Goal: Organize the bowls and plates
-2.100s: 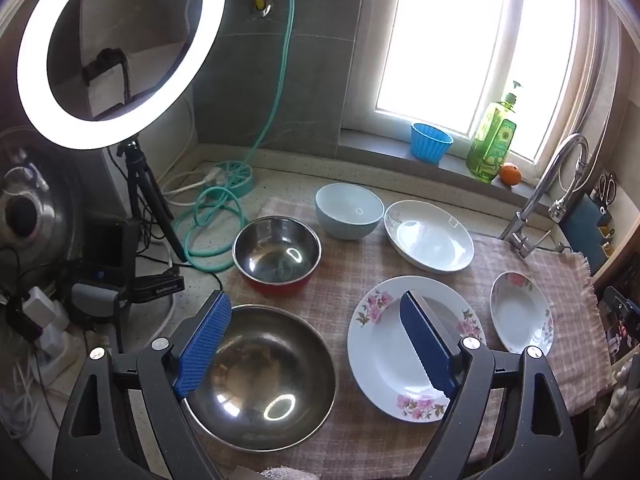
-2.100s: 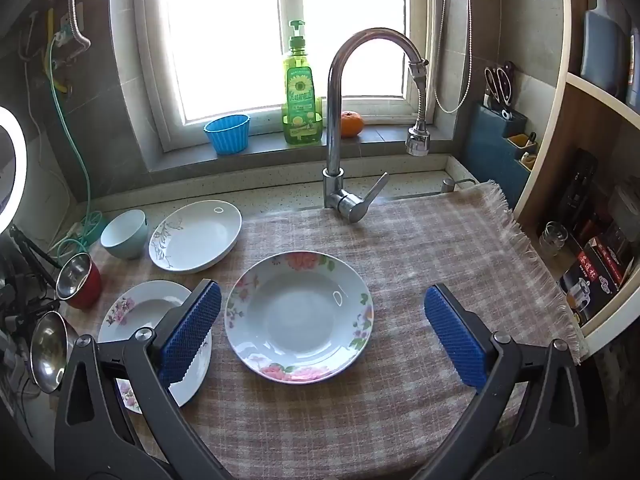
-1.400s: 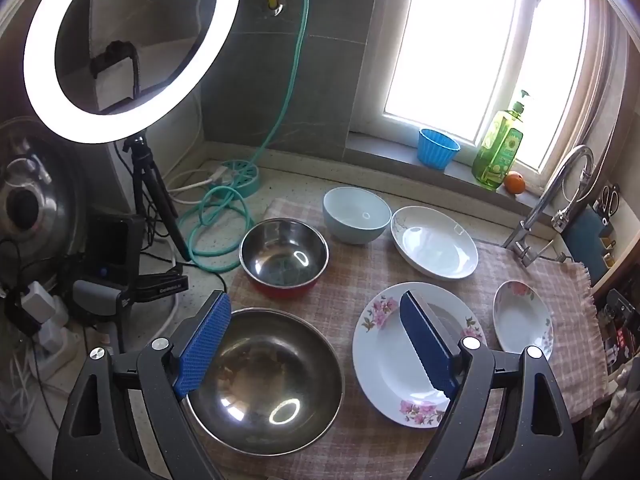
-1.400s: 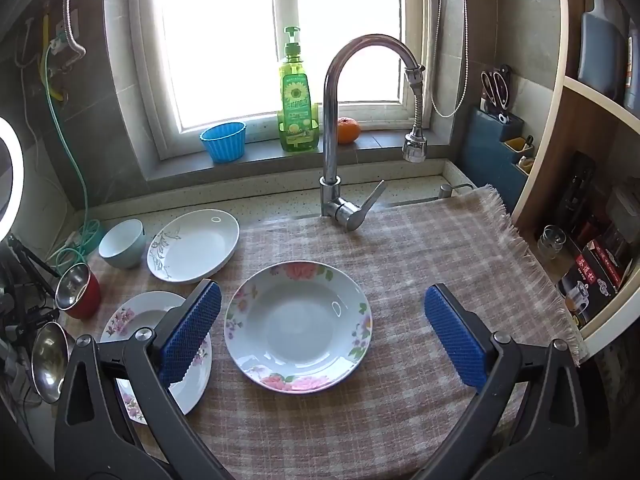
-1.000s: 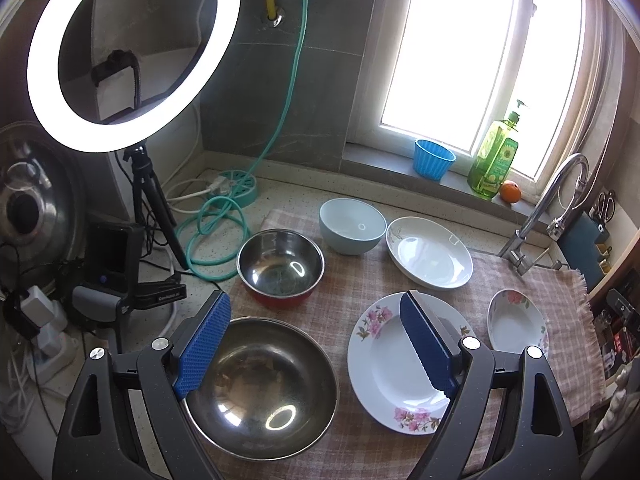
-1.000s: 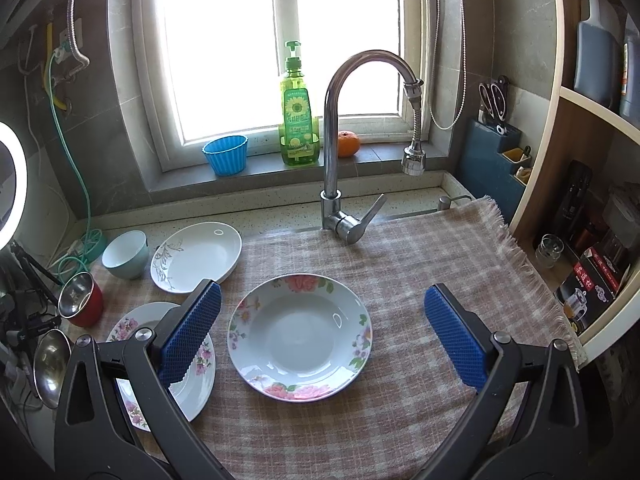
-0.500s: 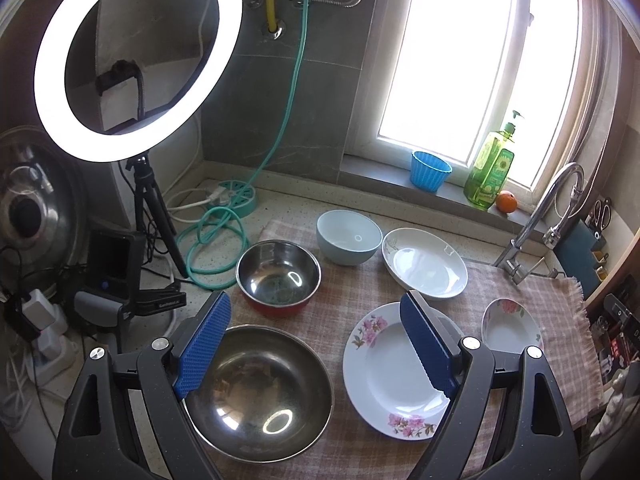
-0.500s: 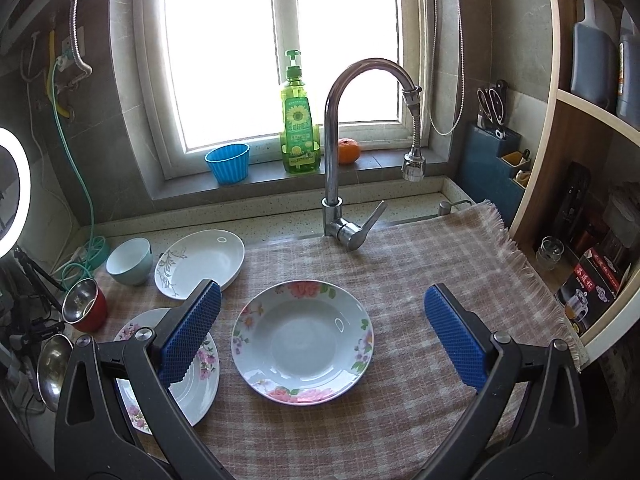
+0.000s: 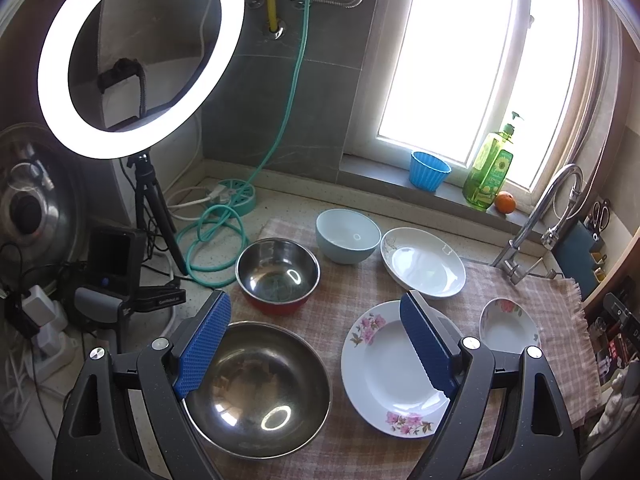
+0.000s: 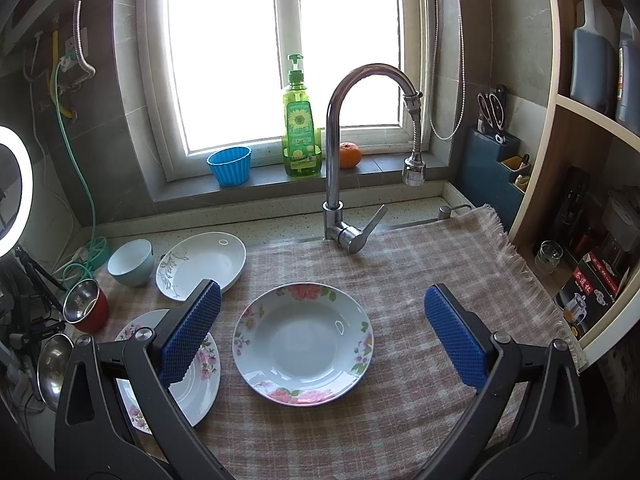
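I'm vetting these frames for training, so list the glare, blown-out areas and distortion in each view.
Left wrist view: the white ring light and window panes are blown out; bright glints sit in the large steel bowl; fisheye bends the edges. Right wrist view: the window panes are overexposed, the wooden shelf unit curves, and the flower-rimmed deep plate stays sharp.

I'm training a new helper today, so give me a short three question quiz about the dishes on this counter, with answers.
1. True or false: the left gripper grips the large steel bowl.
2. Which dish lies between the right gripper's jaws? A) light blue bowl B) deep floral plate C) red-sided steel bowl
3. Fill in: the orange sits on the ____.

Key: 1 false, both grippers are open and hold nothing. 2 B. 3 windowsill.
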### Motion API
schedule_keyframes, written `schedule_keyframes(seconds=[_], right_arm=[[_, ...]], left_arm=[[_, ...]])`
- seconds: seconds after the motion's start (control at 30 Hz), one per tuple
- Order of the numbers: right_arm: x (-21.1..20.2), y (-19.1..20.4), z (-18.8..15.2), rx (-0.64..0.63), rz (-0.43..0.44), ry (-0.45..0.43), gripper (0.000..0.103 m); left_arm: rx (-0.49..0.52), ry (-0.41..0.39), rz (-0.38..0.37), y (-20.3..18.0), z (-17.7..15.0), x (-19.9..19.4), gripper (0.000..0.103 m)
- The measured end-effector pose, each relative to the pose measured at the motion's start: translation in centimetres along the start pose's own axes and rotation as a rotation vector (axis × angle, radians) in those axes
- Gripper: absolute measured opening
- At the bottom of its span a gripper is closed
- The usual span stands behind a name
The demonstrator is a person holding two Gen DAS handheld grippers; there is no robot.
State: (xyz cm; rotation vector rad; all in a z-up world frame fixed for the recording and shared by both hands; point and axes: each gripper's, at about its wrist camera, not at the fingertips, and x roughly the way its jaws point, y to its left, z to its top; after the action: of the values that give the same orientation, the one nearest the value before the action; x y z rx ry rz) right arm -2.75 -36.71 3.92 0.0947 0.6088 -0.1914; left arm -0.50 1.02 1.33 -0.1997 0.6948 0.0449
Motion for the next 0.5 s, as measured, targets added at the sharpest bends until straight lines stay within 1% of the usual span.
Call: schedule_keyframes(seconds=[0.5], right_arm=[[-0.09,0.02,-0.19,-0.003,0.000,0.009,0.103]], left_arm=[[-0.003,0.010,-0.007,0.06,-0.17,0.07,0.087]])
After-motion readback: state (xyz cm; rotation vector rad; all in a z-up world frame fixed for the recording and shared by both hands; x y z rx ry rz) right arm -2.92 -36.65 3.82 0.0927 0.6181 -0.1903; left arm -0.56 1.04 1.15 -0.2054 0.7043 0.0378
